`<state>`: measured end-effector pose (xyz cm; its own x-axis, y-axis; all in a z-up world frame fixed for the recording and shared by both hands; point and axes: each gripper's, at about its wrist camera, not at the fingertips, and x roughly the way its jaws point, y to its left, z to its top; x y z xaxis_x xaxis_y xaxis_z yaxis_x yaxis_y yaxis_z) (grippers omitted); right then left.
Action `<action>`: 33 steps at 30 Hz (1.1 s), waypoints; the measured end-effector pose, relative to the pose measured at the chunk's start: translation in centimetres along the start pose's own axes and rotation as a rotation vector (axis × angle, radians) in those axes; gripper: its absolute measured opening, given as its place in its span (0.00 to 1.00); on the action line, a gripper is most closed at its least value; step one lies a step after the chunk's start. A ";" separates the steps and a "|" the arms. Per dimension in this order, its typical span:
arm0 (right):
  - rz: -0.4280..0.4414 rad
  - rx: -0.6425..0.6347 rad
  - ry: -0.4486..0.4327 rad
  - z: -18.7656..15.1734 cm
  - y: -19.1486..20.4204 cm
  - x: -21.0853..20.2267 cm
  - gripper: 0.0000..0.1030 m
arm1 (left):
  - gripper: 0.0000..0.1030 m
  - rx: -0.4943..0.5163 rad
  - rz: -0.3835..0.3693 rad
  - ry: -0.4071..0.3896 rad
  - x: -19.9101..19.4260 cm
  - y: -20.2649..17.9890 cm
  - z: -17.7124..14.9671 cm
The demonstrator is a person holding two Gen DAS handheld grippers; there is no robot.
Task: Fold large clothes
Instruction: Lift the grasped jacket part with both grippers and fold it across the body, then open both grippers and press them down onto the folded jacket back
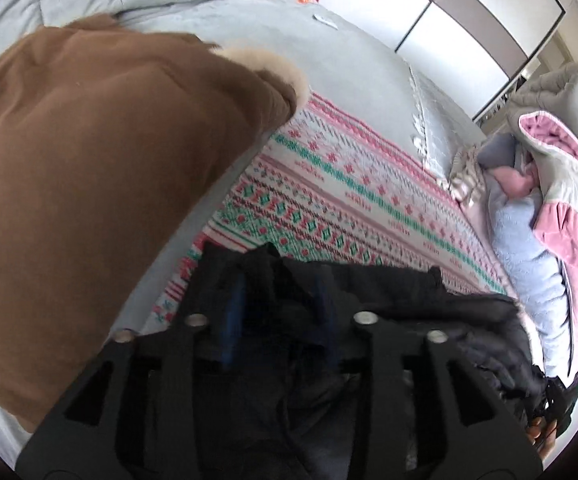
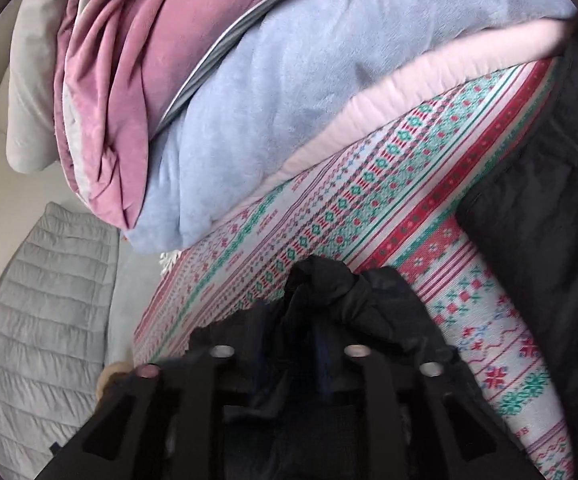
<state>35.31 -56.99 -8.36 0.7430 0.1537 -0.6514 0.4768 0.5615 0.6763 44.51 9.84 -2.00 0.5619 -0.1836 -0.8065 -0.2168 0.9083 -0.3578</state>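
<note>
A: Our left gripper point(image 1: 279, 312) is clamped on a bunch of the black jacket point(image 1: 429, 304), and the right gripper point(image 2: 321, 300) is pinched shut on another wad of the same dark cloth.

B: So we've got it at two points. Where does the rest lie?

A: From the left gripper the jacket runs off to the right, low and just ahead of the fingers, over the patterned blanket point(image 1: 329, 184) on the bed. From the right gripper the main mass is also to the right, a dark slab along that edge of the view, with bare blanket between it and the pinched wad.

B: Then its long axis runs roughly across, from one gripper to the other?

A: That's our reading, though neither view shows the whole garment. The hem and sleeves we can't make out.

B: What's around us?

A: A brown coat point(image 1: 89, 168) with a fur trim close on the left of the left gripper, and a pile of pink and blue bedding point(image 2: 269, 92) ahead of the right one.

B: Next, probably, we carry both holds forward over the blanket, keeping clear of the coat.
</note>
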 end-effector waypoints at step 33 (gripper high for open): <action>-0.277 -0.548 -0.154 -0.4 4.5 1.7 0.05 | 0.05 0.161 0.158 -0.170 1.6 -1.6 -0.1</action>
<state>38.46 -53.87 -6.57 0.7052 -0.1526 -0.6924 0.3812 0.9050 0.1887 45.70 8.05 -2.76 0.6602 0.0182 -0.7509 -0.1905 0.9711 -0.1439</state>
